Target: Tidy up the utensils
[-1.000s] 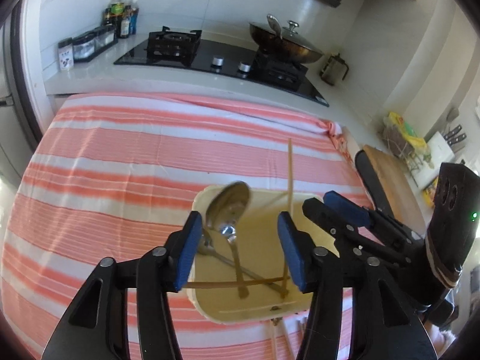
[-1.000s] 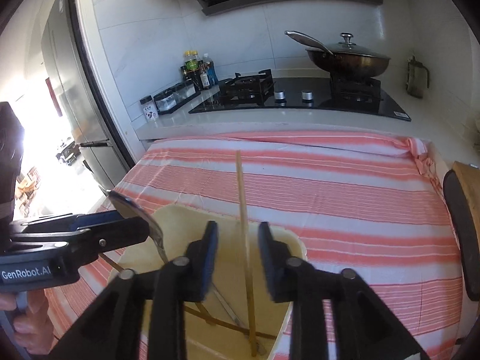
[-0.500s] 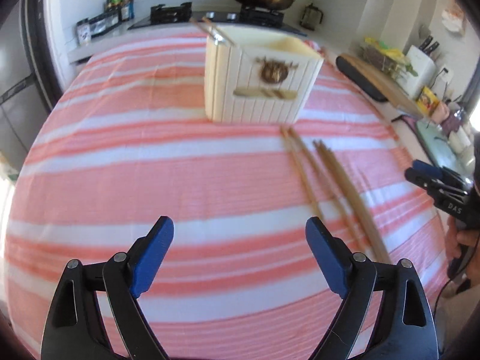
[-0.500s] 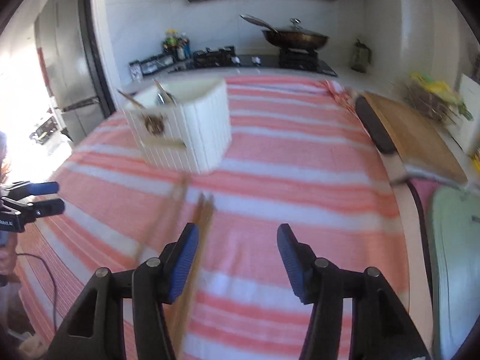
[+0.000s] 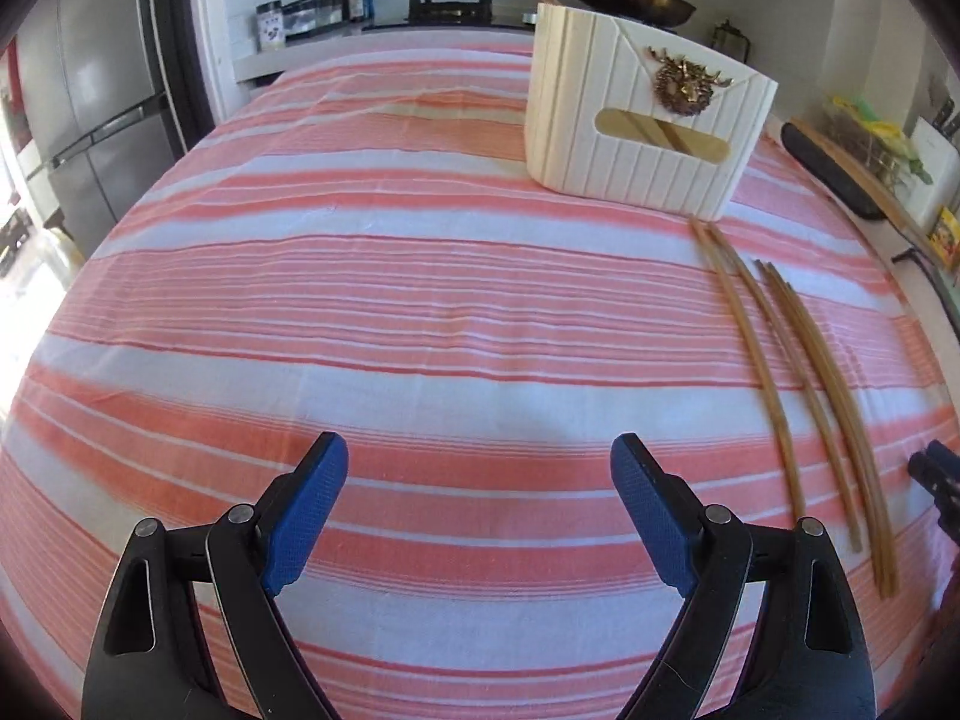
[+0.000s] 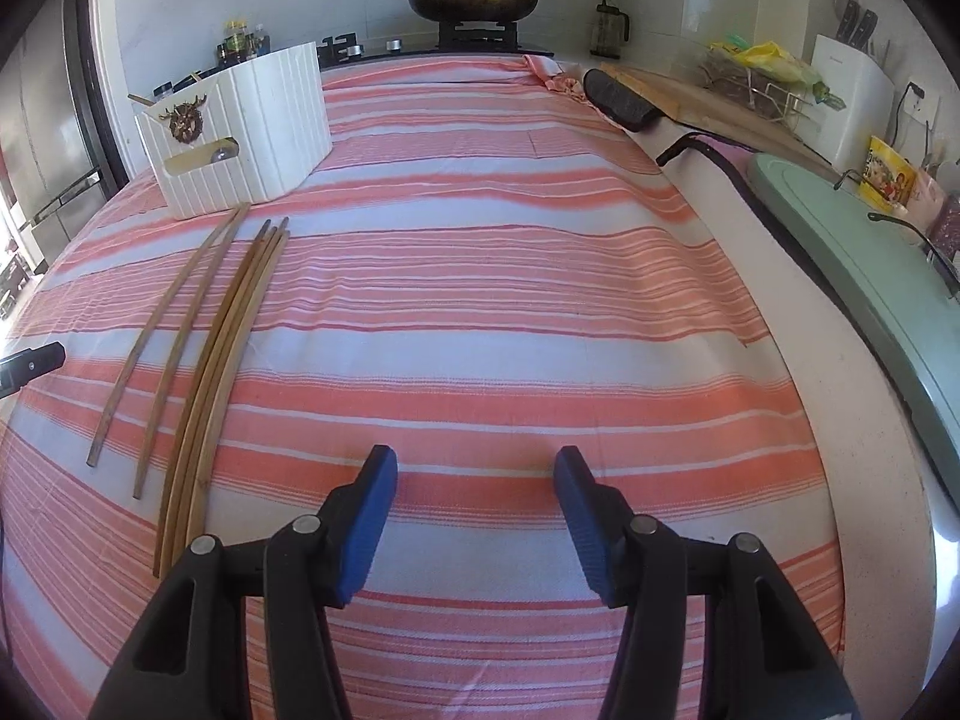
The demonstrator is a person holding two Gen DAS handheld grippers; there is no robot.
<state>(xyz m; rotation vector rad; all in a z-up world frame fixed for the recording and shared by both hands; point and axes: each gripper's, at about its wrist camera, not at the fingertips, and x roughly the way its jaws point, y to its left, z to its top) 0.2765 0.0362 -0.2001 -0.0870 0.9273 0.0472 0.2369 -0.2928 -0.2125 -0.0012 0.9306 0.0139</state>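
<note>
Right wrist — striped cloth (image 6: pixel 480 312), chopsticks (image 6: pixel 222 354) leftward

- Left gripper (image 5: pixel 479 504): glossy black plastic arms, curved, with triangular cut-outs near the base.
- Blue pads (image 5: pixel 303 519) with a fine grid texture, facing inward on each finger.
- Round silver rivets at the arm joints, two on each side.
- Right gripper (image 6: pixel 474 507): same black arms, same blue textured pads (image 6: pixel 367 525), same silver rivets and triangular cut-outs.
</note>
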